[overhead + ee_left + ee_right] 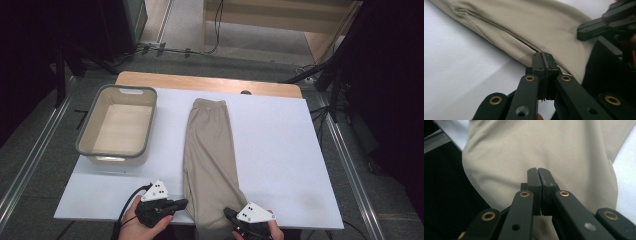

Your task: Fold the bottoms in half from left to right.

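Note:
A pair of beige trousers (207, 150) lies folded lengthwise down the middle of the white tabletop (280, 150), waistband far, leg ends hanging over the near edge. My left gripper (182, 202) sits at the cloth's left edge near the table front. In the left gripper view its jaws (544, 55) are pressed together, tips against the trousers (524, 25) at a seam, nothing visibly between them. My right gripper (227, 212) is at the leg ends. Its jaws (539, 170) are shut over the beige fabric (549, 145). The right gripper (596, 27) also appears in the left gripper view.
An empty beige basket (80, 145) with a grey rim stands on the left part of the table. A wooden strip (200, 81) runs along the far edge. Metal frame rails (350, 170) flank the table. Cables lie on the floor beyond.

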Action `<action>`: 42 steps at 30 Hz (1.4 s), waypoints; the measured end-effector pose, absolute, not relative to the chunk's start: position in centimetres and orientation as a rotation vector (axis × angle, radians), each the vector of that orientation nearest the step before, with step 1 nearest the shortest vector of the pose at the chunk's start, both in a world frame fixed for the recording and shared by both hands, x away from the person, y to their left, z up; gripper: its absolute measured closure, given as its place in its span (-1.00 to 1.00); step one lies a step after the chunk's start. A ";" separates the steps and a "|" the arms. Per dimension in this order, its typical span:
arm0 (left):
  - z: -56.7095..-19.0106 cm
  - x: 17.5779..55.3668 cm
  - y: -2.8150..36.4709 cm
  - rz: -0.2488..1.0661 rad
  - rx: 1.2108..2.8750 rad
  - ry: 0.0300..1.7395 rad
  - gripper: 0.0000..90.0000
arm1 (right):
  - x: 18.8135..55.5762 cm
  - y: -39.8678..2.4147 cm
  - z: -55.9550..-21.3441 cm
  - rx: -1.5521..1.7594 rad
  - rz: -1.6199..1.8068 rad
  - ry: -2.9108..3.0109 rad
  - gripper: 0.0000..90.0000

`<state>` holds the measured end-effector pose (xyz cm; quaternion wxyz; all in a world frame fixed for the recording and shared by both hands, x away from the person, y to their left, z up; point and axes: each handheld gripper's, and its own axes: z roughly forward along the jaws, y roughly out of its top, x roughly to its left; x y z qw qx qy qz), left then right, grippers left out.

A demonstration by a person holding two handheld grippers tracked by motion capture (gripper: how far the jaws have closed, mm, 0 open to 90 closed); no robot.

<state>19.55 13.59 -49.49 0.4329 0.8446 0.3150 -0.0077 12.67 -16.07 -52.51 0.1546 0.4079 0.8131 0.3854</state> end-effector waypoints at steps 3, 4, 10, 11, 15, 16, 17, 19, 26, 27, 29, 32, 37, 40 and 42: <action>-49.5 20.2 14.7 -0.051 2.064 0.798 1.00 | 12.8 -16.2 -52.5 1.177 1.115 2.335 0.94; -49.7 20.3 14.9 -0.070 2.043 0.807 1.00 | 12.8 -16.2 -52.5 1.183 1.118 2.336 0.94; -49.8 19.2 14.1 -0.003 2.063 0.769 0.34 | 12.8 -16.3 -52.5 1.186 1.126 2.340 0.94; -49.5 18.5 13.4 0.013 2.061 0.739 0.35 | 12.9 -16.3 -52.5 1.189 1.130 2.342 0.93; -49.6 17.9 12.1 0.003 2.099 0.713 0.45 | 12.9 -16.5 -52.6 1.188 1.143 2.344 0.88; -49.7 17.7 11.7 0.010 2.109 0.712 0.44 | 12.9 -16.6 -52.5 1.192 1.150 2.351 0.82; -49.8 17.5 11.4 0.020 2.121 0.717 0.39 | 12.8 -16.7 -52.4 1.185 1.158 2.353 0.75; -49.9 17.4 11.1 0.030 2.133 0.722 0.31 | 12.6 -17.5 -51.8 1.169 1.188 2.326 0.67; -50.9 17.3 9.7 0.116 2.181 0.812 0.21 | 12.8 -21.8 -51.2 1.299 1.149 2.173 0.47; -50.8 17.2 9.6 0.135 2.187 0.812 0.24 | 12.9 -22.2 -51.4 1.321 1.144 2.167 0.46; -50.8 17.1 9.3 0.172 2.200 0.806 0.36 | 13.2 -22.4 -51.7 1.338 1.147 2.179 0.44; -50.8 17.1 9.1 0.183 2.203 0.812 0.63 | 13.4 -21.8 -52.1 1.331 1.136 2.218 0.41; -50.9 17.2 9.2 0.148 2.194 0.792 0.99 | 13.5 -21.3 -52.5 1.328 1.088 2.252 0.41; -50.8 17.6 9.6 0.109 2.185 0.785 1.00 | 13.5 -21.3 -52.5 1.348 1.086 2.239 0.53; -50.7 17.7 9.8 0.087 2.172 0.780 1.00 | 13.5 -21.4 -52.5 1.361 1.084 2.227 0.66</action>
